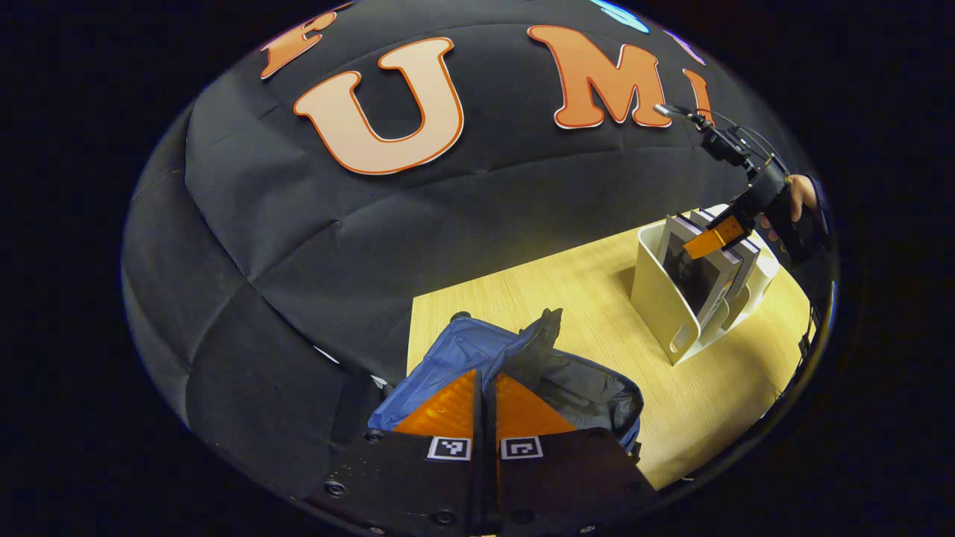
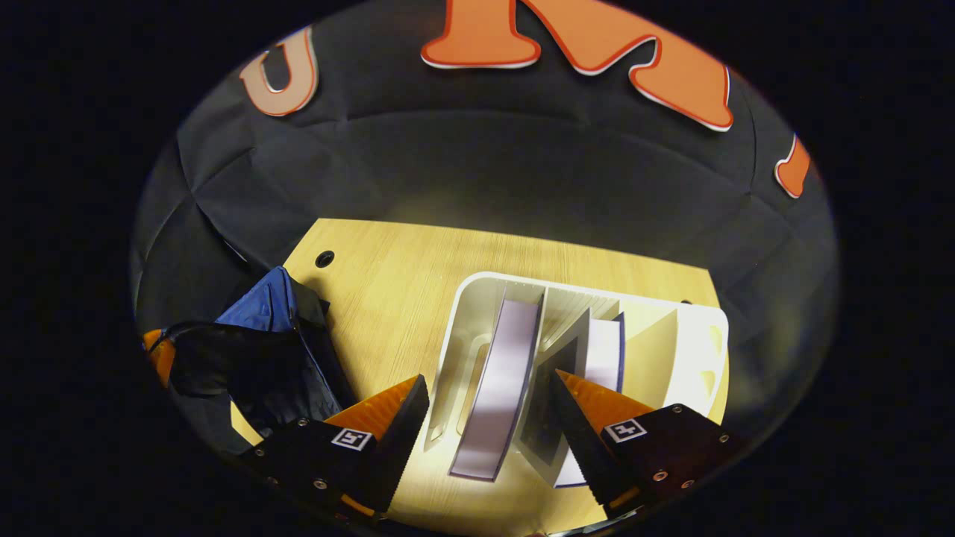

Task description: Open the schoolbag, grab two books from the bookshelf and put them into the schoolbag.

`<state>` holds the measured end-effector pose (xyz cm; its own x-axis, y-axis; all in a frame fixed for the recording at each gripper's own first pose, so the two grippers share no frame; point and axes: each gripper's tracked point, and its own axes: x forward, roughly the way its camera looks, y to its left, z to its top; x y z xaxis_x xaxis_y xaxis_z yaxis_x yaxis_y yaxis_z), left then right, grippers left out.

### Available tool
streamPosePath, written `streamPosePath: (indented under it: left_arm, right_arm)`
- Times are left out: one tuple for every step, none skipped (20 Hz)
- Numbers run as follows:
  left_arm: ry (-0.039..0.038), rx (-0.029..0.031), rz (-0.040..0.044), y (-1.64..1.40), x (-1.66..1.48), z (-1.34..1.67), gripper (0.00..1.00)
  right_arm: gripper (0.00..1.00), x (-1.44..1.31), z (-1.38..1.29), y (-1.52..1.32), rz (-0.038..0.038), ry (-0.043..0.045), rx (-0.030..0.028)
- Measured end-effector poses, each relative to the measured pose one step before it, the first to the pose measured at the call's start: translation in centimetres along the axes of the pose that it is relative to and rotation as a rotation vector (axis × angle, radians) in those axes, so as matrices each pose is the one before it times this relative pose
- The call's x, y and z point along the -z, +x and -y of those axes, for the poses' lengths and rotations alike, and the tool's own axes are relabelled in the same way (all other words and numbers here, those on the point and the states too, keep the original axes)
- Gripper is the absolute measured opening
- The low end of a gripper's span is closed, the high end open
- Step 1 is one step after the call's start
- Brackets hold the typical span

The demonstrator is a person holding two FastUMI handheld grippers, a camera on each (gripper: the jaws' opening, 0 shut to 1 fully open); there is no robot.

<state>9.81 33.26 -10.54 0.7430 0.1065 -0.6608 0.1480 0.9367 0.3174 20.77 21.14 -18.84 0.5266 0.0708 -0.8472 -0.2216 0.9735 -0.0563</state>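
The left gripper (image 1: 485,391), fingers together on nothing, hovers over the blue fabric schoolbag (image 1: 477,350), which gapes open at the near-left corner of the pale wooden tabletop (image 1: 582,276). Toward the right edge stands a white plastic bookshelf (image 2: 477,298) (really a slotted file rack) holding upright books (image 2: 500,380). The right gripper (image 2: 489,406) hangs above them, fingers apart, straddling one book.

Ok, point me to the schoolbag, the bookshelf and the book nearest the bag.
schoolbag (image 1: 477,350): left gripper view, blue top flap.
bookshelf (image 2: 466,328): right gripper view, white left wall.
book (image 2: 501,388): right gripper view, its pale top edge, standing in the left slot.
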Motion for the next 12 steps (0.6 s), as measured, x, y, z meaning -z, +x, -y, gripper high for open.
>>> streamPosePath:
  left_arm:
    - [0.00135, 0.00383, -0.00131, -0.143, -0.322, -0.356, 0.00]
    - [-0.00073, 0.00419, -0.00277, -0.026, -0.168, -0.143, 0.00]
    - [0.00123, 0.00359, 0.00082, -0.156, -0.014, -0.129, 0.00]
    - [0.00360, 0.00331, 0.00059, 0.071, -0.063, -0.043, 0.00]
    - [0.00259, 0.00490, -0.00339, -0.098, -0.008, 0.095, 0.00]
    - [0.00182, 0.00453, -0.00211, 0.040, 0.028, 0.160, 0.00]
    - [0.00043, 0.00271, -0.00168, 0.025, -0.071, -0.028, 0.00]
    - [0.00029, 0.00443, -0.00427, 0.051, -0.095, 0.043, 0.00]
    - [-0.00213, 0.00266, -0.00242, -0.052, 0.111, 0.000, 0.00]
    - [-0.00352, 0.00474, -0.00438, 0.133, 0.084, 0.164, 0.00]
    - [-0.00174, 0.00476, -0.00189, 0.055, 0.104, 0.126, 0.00]
    - [-0.00195, 0.00141, -0.00260, 0.010, -0.055, 0.081, 0.01]
  right_arm:
    - [0.93, -0.019, -0.077, 0.862, -0.02077, 0.02156, -0.00986]
    - [0.91, 0.419, 0.337, 0.921, -0.04011, 0.02204, 0.01124]
    - [0.87, 0.511, 0.277, 0.567, -0.04187, 0.01693, 0.01880]
    - [0.74, 0.297, 0.175, 0.804, -0.02462, 0.00905, 0.00112]
    - [0.68, 0.153, 0.222, 0.511, -0.02055, 0.00541, 0.00688]
    - [0.66, -0.028, 0.096, 0.345, -0.01329, 0.00453, 0.00780]
    - [0.69, 0.031, 0.223, 0.104, -0.01521, -0.00151, 0.02952]
    - [0.55, 0.062, -0.154, 0.053, -0.01460, 0.00457, 0.00867]
    - [0.56, 0.081, -0.151, 0.228, -0.01525, 0.00594, 0.00449]
    - [0.58, -0.046, -0.221, -0.130, -0.02287, 0.01181, -0.00055]
    - [0.42, 0.443, -0.180, 0.053, -0.01827, 0.01152, -0.01571]
    - [0.41, 0.223, 0.064, -0.179, -0.01676, 0.00374, 0.00086]
